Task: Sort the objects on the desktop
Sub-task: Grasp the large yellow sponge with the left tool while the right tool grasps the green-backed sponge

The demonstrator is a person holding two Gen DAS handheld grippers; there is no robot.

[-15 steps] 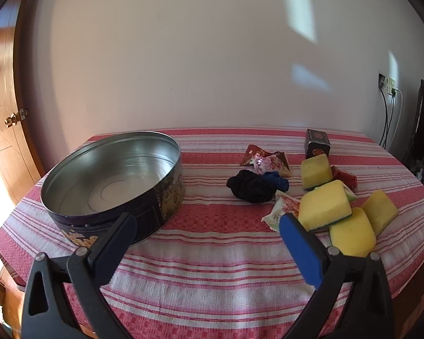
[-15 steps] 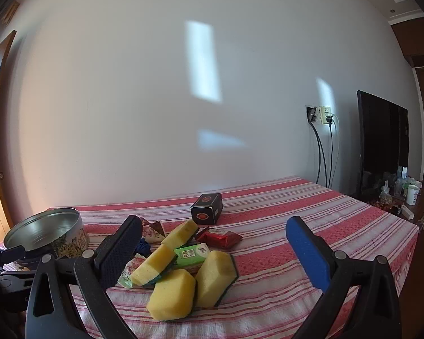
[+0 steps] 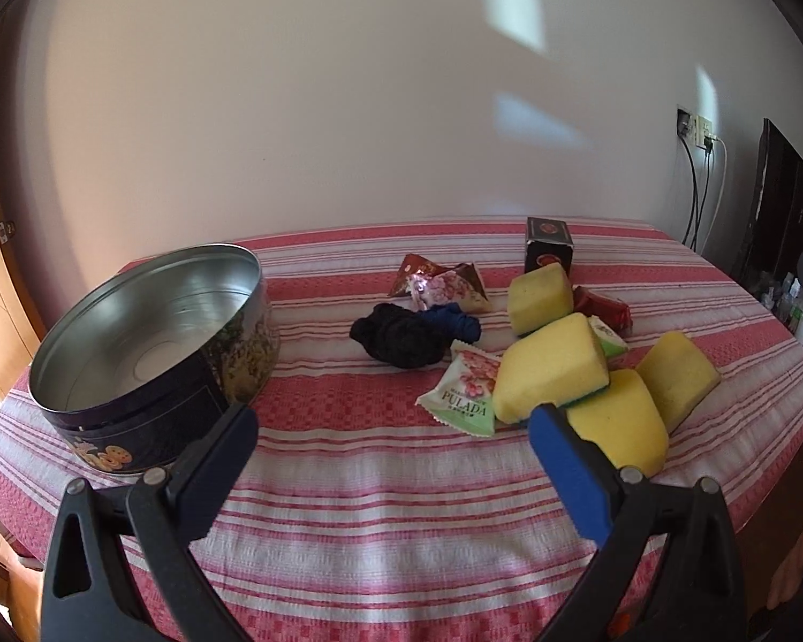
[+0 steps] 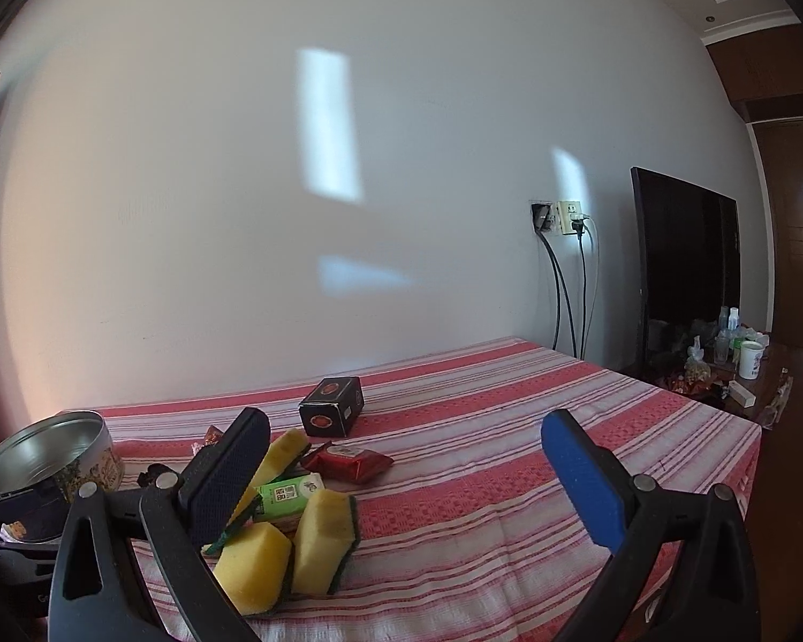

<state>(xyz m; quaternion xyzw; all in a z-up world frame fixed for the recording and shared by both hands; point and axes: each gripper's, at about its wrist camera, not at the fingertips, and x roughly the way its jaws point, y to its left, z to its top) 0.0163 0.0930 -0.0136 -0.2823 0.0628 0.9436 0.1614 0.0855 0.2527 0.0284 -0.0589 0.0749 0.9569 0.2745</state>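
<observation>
Two pairs of tongs hang over a table [image 3: 380,487] spread with a red-and-white striped cloth, both gaping wide and gripping nothing, with the sorting apparently not yet begun. The left tongs [image 3: 393,430] tilt down toward bare cloth between an empty round tin [image 3: 150,345], standing at the left side of the table, and the clutter heaped to the right. The open tin, set well apart from the heap, looks meant to receive some of the items.

The pile holds four yellow sponges [image 3: 551,366] with green scouring backs, leaning on one another near the front edge, a dark cloth bundle [image 3: 401,334] toward the middle, several snack packets including a green-and-white one [image 3: 466,393] just beside the sponges, and a small black box [image 3: 548,246] standing farther back, close to the wall side.

The right tongs [image 4: 407,460] point almost level across the table, their dark finger crossing in front of the sponges without touching them. By the look of it the sponges, nearest and bulkiest, suit the wide jaws as a first pick; the slick packets may prove harder to pinch.
</observation>
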